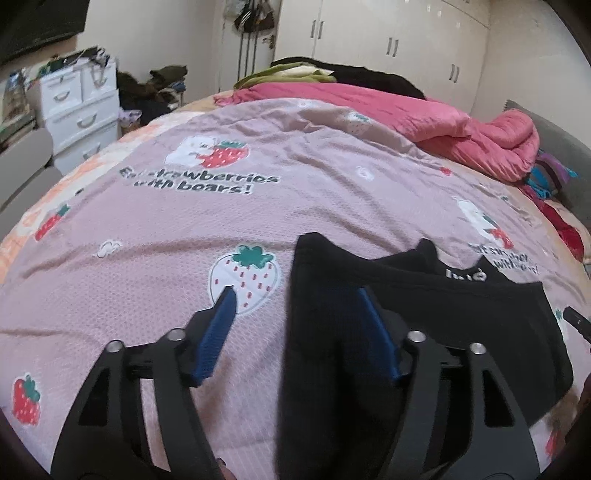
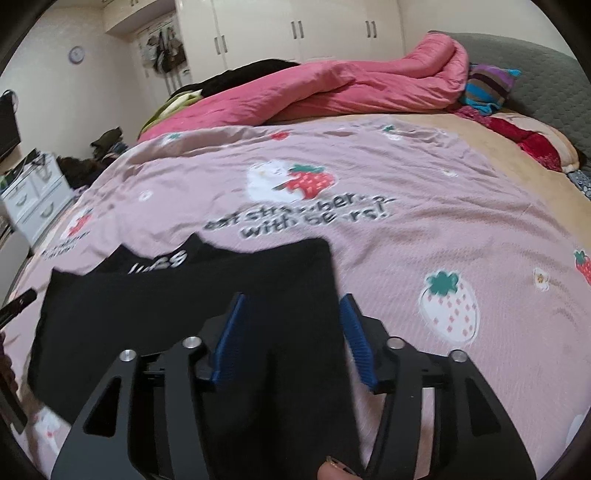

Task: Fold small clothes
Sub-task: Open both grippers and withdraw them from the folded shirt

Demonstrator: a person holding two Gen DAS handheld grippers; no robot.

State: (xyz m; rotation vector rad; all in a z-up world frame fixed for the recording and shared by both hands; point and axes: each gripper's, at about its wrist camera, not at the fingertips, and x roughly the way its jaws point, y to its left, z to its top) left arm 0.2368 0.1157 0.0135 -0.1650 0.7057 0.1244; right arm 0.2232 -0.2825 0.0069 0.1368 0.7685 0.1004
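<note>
Left tool [image 1: 295,302] spread, nothing pinched; black garment [image 1: 424,314] flat on the bed under its right finger, its near edge hidden behind the tool. Right tool [image 2: 291,308] likewise spread, same garment [image 2: 184,295] under its left finger. White lettering [image 2: 157,262] beyond, blurred, unreadable. Farther ahead, strawberry-print sheet [image 2: 406,240], then pink quilt [image 2: 332,92] bunched.

A bed [image 1: 155,229] was covered by a pink strawberry-print sheet [image 2: 424,236], with a crumpled pink quilt [image 2: 351,88] heaped at its far side. Cream wardrobe doors [image 1: 388,33] were seen behind. A white drawer unit [image 1: 79,107] stood left, a round clock [image 2: 76,54] on the wall.
</note>
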